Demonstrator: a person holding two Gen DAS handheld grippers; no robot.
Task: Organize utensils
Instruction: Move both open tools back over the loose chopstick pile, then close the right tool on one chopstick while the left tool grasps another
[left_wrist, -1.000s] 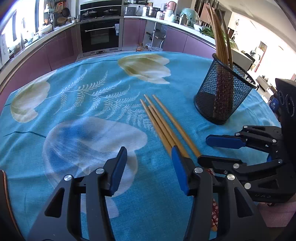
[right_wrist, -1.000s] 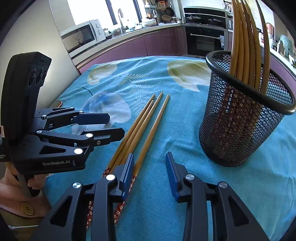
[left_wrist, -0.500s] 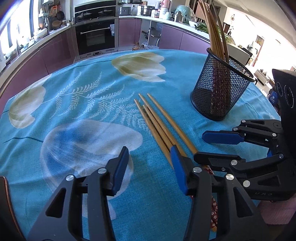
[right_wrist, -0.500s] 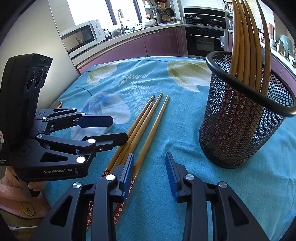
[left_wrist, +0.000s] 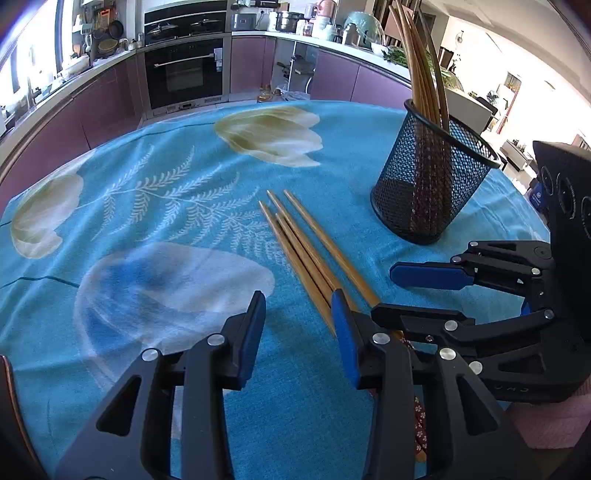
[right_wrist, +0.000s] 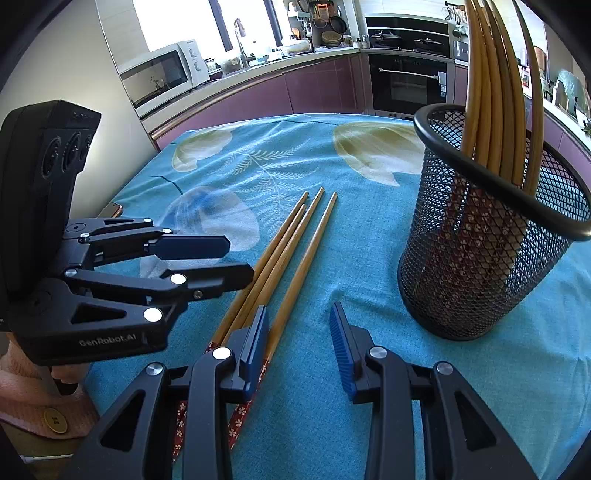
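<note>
Several wooden chopsticks (left_wrist: 306, 251) lie side by side on the blue tablecloth, also seen in the right wrist view (right_wrist: 284, 258). Their patterned red ends point toward me. A black mesh holder (left_wrist: 432, 184) with several upright chopsticks stands to their right, and it also shows in the right wrist view (right_wrist: 487, 240). My left gripper (left_wrist: 299, 325) is open and empty, its right finger over the chopsticks' near part. My right gripper (right_wrist: 299, 332) is open and empty, its left finger over the chopsticks' red ends. Each gripper shows in the other's view, the right one (left_wrist: 421, 295) and the left one (right_wrist: 232, 262).
The round table has a blue floral cloth (left_wrist: 147, 206). A phone (right_wrist: 110, 210) lies at the table's left edge. Kitchen cabinets and an oven (left_wrist: 184, 77) stand beyond the table.
The left gripper has shifted slightly toward the chopsticks and the right gripper. The right gripper has hardly moved. Both stay open.
</note>
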